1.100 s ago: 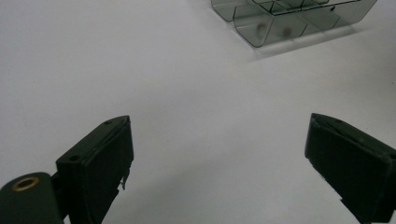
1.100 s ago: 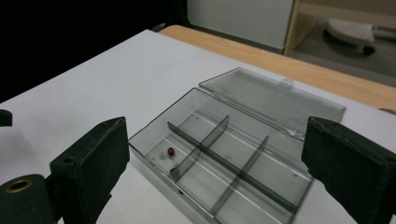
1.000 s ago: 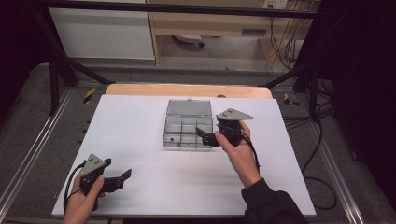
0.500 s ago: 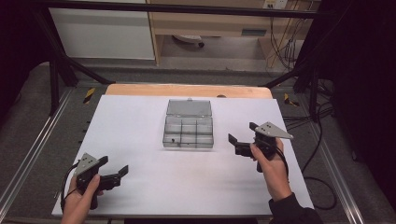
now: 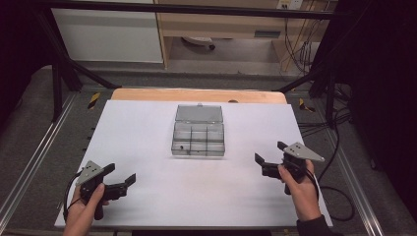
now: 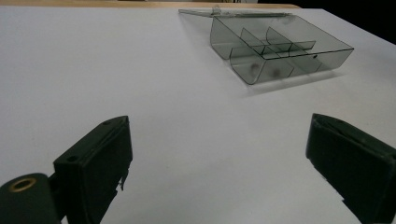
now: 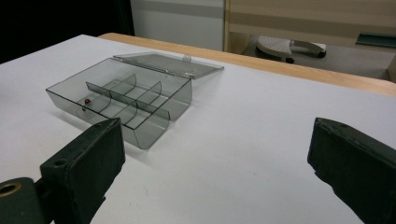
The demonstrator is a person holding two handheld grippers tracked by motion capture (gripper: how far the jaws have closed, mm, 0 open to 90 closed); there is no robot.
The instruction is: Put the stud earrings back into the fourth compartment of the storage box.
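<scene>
A clear grey compartment box (image 5: 198,138) lies in the middle of the white table, its lid (image 5: 199,113) folded flat behind it. The box (image 6: 280,56) is up and to the right in the left gripper view. In the right gripper view the box (image 7: 121,100) lies ahead on the left, with a small red bit (image 7: 87,101) in one compartment. My left gripper (image 5: 120,173) is held open at the near left, nothing between its jaws (image 6: 217,163). My right gripper (image 5: 269,152) is held open at the near right, well clear of the box, also with nothing in it (image 7: 215,163).
The white table (image 5: 147,132) ends in a wooden strip (image 5: 196,95) at the far edge. Metal rails (image 5: 34,162) run along both sides. Cables (image 5: 339,147) trail on the floor at the right. A white cabinet (image 5: 108,34) stands beyond the table.
My right gripper has pulled away from the box, moving right and toward the near edge. The left gripper has hardly moved. The box stays where it was.
</scene>
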